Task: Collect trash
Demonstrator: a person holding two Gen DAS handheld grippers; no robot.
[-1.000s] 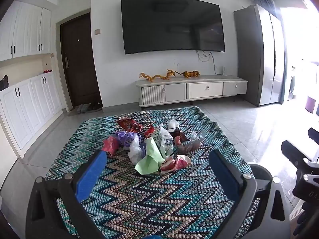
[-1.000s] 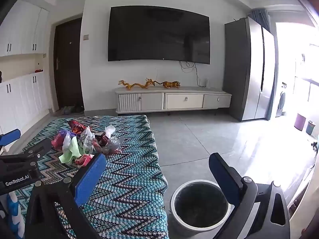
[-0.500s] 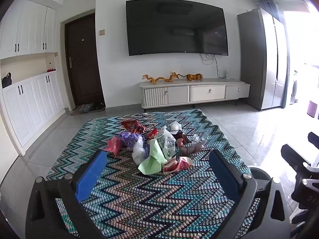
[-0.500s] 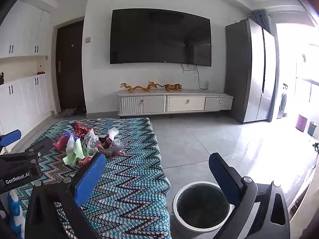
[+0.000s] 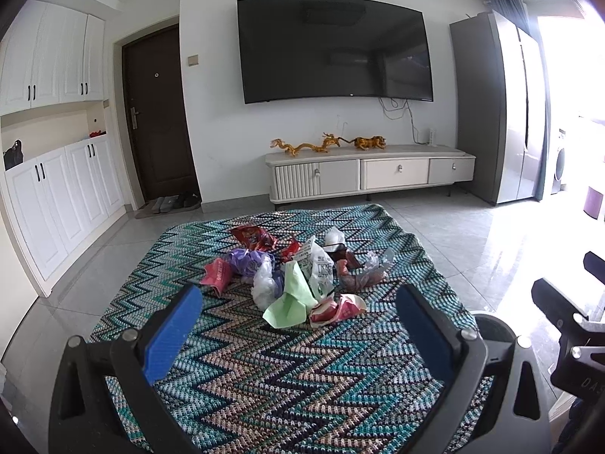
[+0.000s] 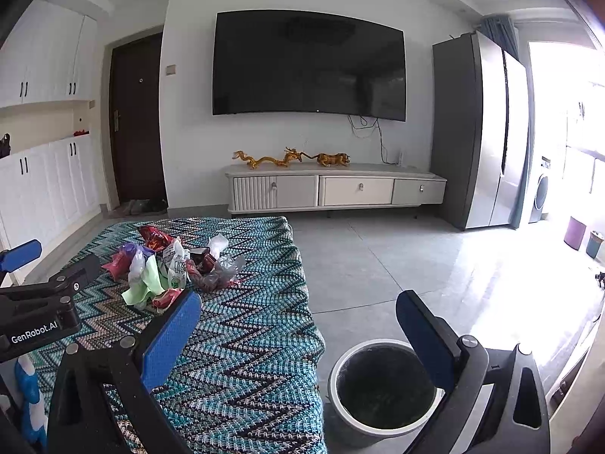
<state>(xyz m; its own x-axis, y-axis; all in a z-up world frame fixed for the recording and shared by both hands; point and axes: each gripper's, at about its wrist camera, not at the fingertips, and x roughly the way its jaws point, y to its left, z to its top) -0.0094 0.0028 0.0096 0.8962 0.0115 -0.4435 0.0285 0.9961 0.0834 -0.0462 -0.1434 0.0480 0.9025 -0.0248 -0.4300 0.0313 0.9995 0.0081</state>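
**Trash pile on rug, both tongs empty, approach under way**

Rug point(image 5: 264, 378): zigzag-patterned, teal and brown, on grey floor tiles. Bears the whole lot of trash near its middle.

Trash pile point(image 5: 298, 272), items listed left to right:
- red wrapper point(image 5: 217, 274), at the pile's left edge
- purple bag point(image 5: 247, 261), just beside it
- red snack packet point(image 5: 253, 236), at the far side
- clear crumpled bag point(image 5: 266, 287)
- pale green paper point(image 5: 289, 300), nearest the tongs, partly upright
- white printed bag point(image 5: 319, 268), standing tall at centre
- red and white wrapper point(image 5: 336, 308), near front
- dark brown and clear crumpled pieces point(image 5: 361, 274), right edge; exact make-up hard to tell at this size

Left gripper point(image 5: 298, 325): blue pads spread wide, nothing between them, aimed at the green paper and the front wrapper. Not touching either.

Right gripper point(image 6: 298, 325): spread wide, empty, held over the rug's right edge.

Bin point(image 6: 382, 389): round, pale rim, dark inside, on the tiles just beside the rug's right edge. No trash can be made out inside it, though the interior is dark.

Change noted: over the last second the pile has drawn slightly closer and larger in the left wrist view; the pile itself has not shifted. Judgement: collection has not begun; the left tongs are closing in for a first pick, probably the green paper.
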